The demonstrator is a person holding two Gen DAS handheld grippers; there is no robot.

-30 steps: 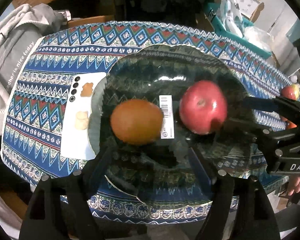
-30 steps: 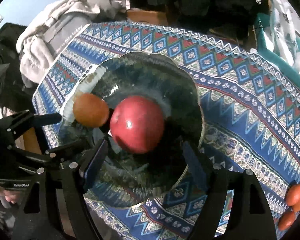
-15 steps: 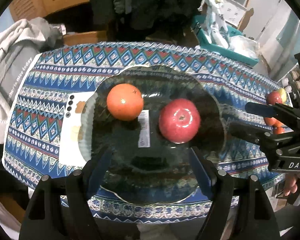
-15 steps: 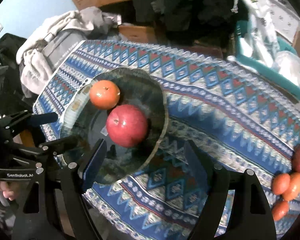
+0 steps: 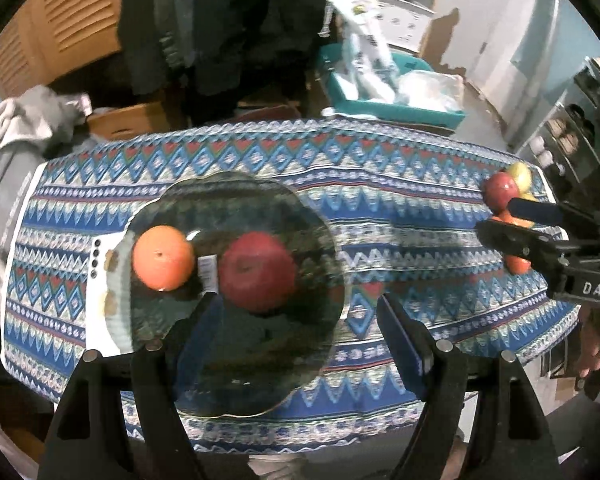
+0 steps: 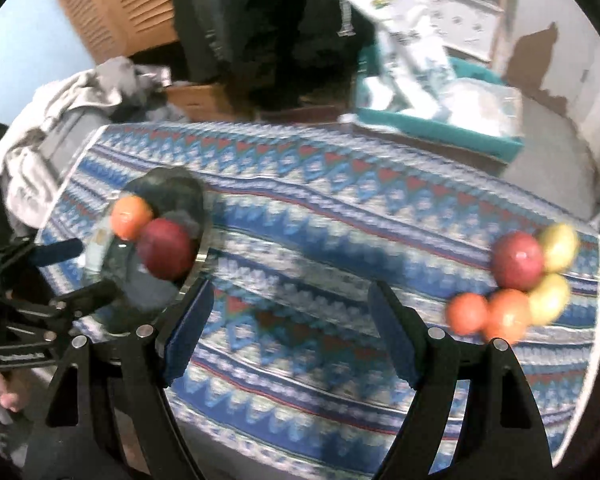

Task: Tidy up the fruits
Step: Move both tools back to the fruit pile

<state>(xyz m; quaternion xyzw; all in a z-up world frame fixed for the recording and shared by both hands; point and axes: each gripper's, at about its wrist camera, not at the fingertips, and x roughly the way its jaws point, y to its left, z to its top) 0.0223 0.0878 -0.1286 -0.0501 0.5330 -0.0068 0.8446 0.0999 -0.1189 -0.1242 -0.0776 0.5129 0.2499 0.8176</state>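
A dark glass plate (image 5: 300, 216) lies on the patterned tablecloth and holds an orange (image 5: 163, 257) and a red apple (image 5: 258, 271). The plate (image 6: 188, 188) also shows at the left of the right wrist view. A pile of loose fruit sits at the table's right end: a red apple (image 6: 517, 259), two yellow fruits (image 6: 558, 247) and two orange fruits (image 6: 507, 314). My left gripper (image 5: 296, 332) is open and empty above the plate's near side. My right gripper (image 6: 290, 332) is open and empty over bare cloth between the plate and the pile.
A white phone (image 5: 96, 280) lies partly under the plate's left rim. Grey clothing (image 5: 4, 184) is heaped at the table's left end. A teal bin with bags (image 5: 388, 96) stands behind the table. The table edge (image 6: 592, 320) runs close to the fruit pile.
Both grippers have pulled back and up from the plate. The right gripper has swung right, bringing the fruit pile into view. The red apple and orange stay on the plate.
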